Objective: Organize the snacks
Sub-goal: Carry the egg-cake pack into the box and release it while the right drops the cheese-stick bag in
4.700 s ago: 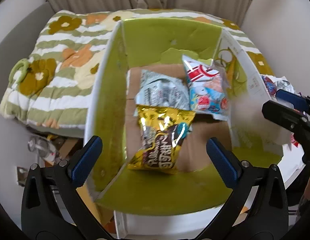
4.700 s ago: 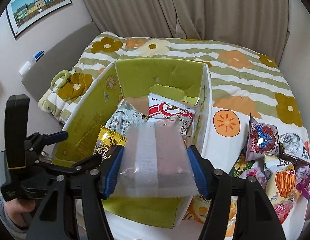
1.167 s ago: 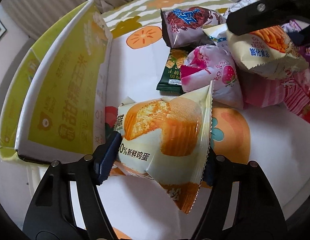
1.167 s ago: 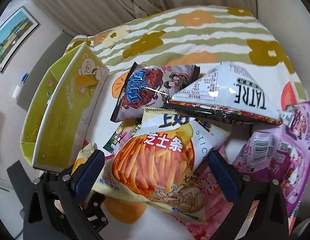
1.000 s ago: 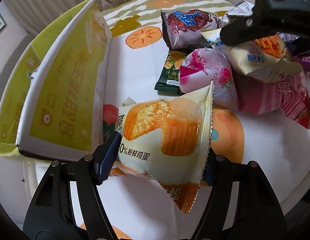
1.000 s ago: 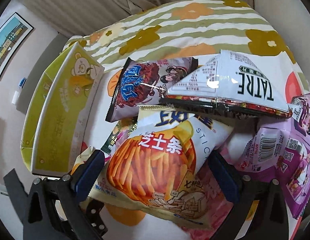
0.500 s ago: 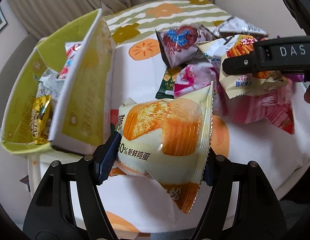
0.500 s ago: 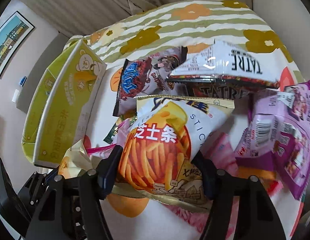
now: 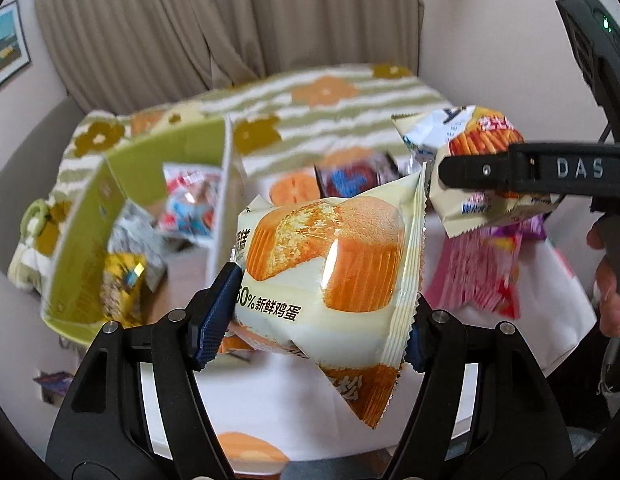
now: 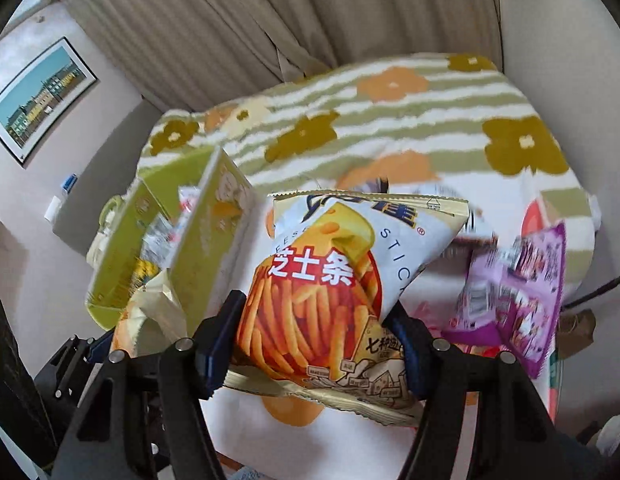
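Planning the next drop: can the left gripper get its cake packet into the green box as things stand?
Probably yes. The left gripper holds the cake packet clear of the table, and the green box stands open-topped with bare floor showing.

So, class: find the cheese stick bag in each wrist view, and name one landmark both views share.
Left wrist view: cheese stick bag at upper right, clamped by the right gripper's black finger.
Right wrist view: cheese stick bag at centre, between the jaws of the right gripper.
Shared landmark: green cardboard box, left in both.
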Available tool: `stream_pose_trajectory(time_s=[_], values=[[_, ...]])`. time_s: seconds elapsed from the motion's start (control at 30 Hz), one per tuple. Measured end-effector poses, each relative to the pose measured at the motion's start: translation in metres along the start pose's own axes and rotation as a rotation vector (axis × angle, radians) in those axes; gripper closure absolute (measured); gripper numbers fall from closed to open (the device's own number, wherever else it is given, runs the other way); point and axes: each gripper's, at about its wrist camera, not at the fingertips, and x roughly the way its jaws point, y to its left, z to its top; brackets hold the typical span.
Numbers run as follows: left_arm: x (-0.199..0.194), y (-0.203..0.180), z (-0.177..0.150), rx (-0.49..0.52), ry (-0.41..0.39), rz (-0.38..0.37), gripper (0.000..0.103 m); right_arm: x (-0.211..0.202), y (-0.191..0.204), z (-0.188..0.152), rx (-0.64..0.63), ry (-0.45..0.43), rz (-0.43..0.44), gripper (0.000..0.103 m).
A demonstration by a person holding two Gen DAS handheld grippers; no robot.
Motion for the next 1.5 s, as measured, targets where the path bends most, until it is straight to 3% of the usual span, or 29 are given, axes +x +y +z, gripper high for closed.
stream_pose_trajectory(time_s=[0.23, 0.43, 0.7, 0.97, 1.03, 1.1, 1.33, 1.5], values=[[-0.022, 0.056, 0.031, -0.023, -0.086, 0.027, 0.037, -0.016, 0.038, 0.023, -0.035, -0.083, 0.022, 0.040], [-0.014, 0.122, 0.053, -0.037, -0.092, 0.053, 0.037, 0.002, 0.090, 0.047, -0.066, -0.115, 0.058, 0.040], [0.025, 0.209, 0.079, -0.025, -0.054, 0.059, 0.037, 0.058, 0.159, 0.074, -0.089, -0.100, 0.089, 0.040], [0.089, 0.259, 0.100, 0.007, 0.021, -0.005, 0.036, 0.105, 0.194, 0.081, -0.076, -0.060, 0.024, 0.040], [0.101, 0.263, 0.103, 0.010, 0.022, -0.021, 0.029, 0.117, 0.194, 0.081, -0.058, -0.039, 0.007, 0.040], [0.110, 0.265, 0.106, 0.010, 0.015, -0.022, 0.001, 0.127, 0.193, 0.078, -0.046, -0.015, -0.015, 0.040], [0.129, 0.285, 0.091, -0.084, 0.070, -0.073, 0.000, 0.147, 0.193, 0.069, -0.070, 0.042, -0.052, 0.040], [0.119, 0.289, 0.075, -0.139, 0.107, -0.049, 0.000, 0.150, 0.193, 0.063, -0.111, 0.061, -0.020, 0.040]])
